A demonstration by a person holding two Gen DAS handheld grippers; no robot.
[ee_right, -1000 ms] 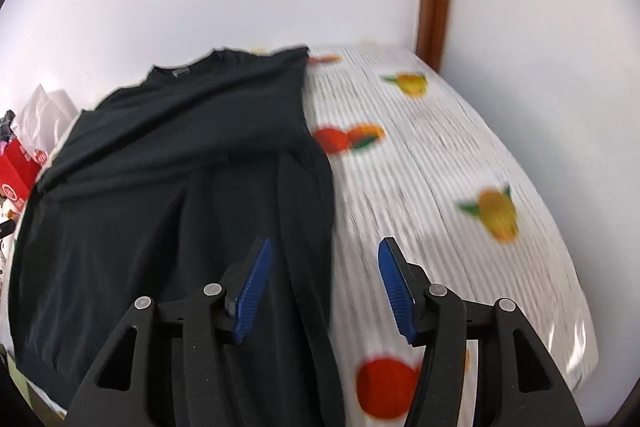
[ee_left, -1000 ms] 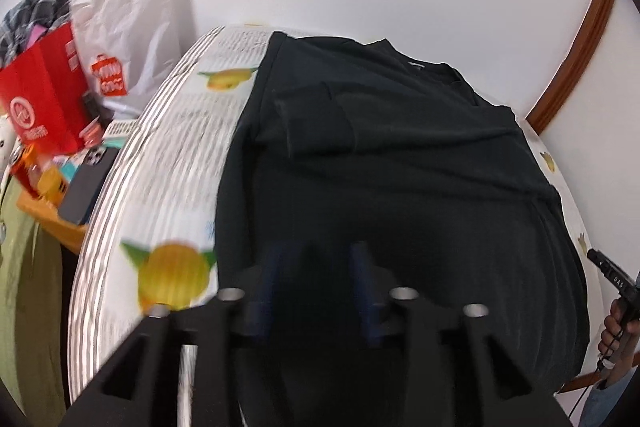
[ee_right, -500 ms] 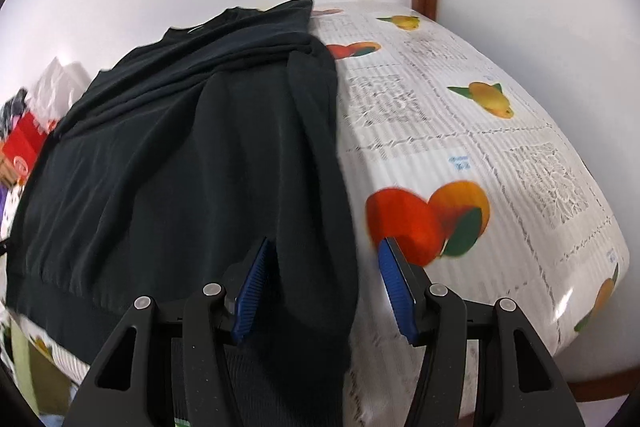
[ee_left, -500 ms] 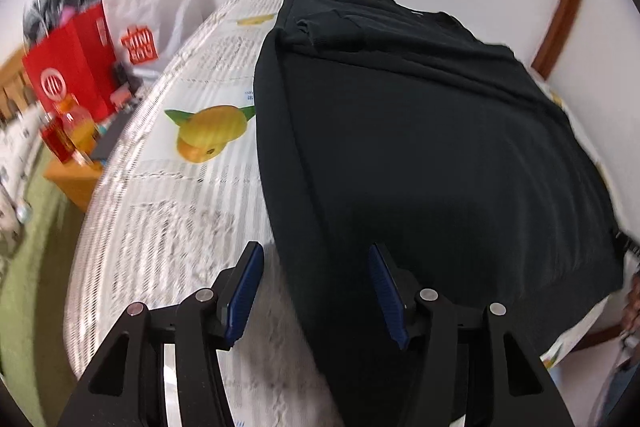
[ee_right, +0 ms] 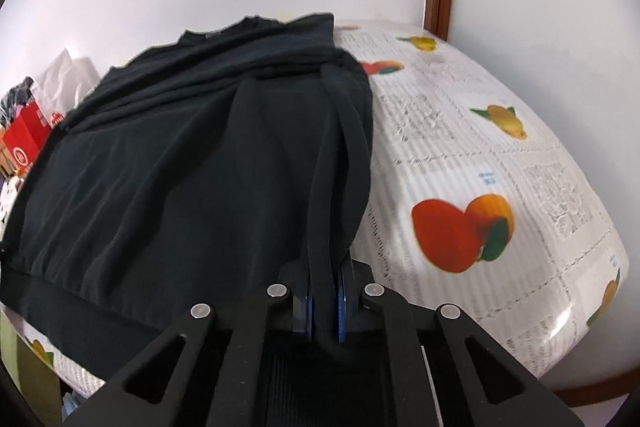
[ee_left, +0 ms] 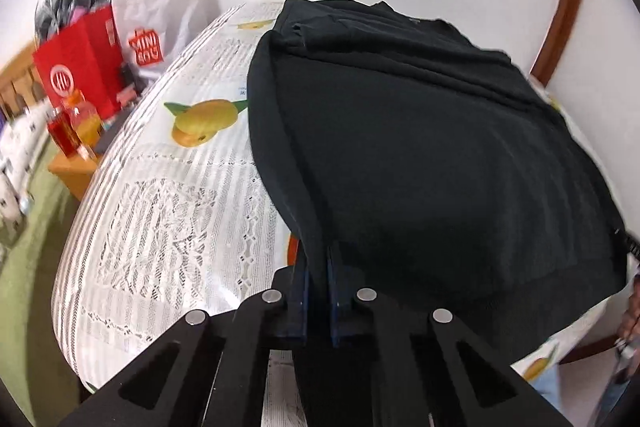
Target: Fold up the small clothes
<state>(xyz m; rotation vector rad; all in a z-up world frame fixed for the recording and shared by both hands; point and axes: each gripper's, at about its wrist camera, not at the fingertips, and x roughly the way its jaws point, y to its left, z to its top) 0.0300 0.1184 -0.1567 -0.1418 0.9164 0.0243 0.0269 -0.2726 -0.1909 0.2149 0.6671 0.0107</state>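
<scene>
With the left gripper (ee_left: 316,277) and right gripper (ee_right: 325,293) each just closed, pinching the shirt's (ee_left: 420,147) near corners, lift evenly and carry both toward the far collar.

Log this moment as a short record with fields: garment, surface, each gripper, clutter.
garment: black shirt, spread flat, sides folded inward
surface: table under a fruit-print tablecloth
left gripper: jaws just closed, clamped on the shirt's near left corner
right gripper: jaws just closed, clamped on the shirt's near right corner
clutter: red bag and white bag past the table's left edge
</scene>
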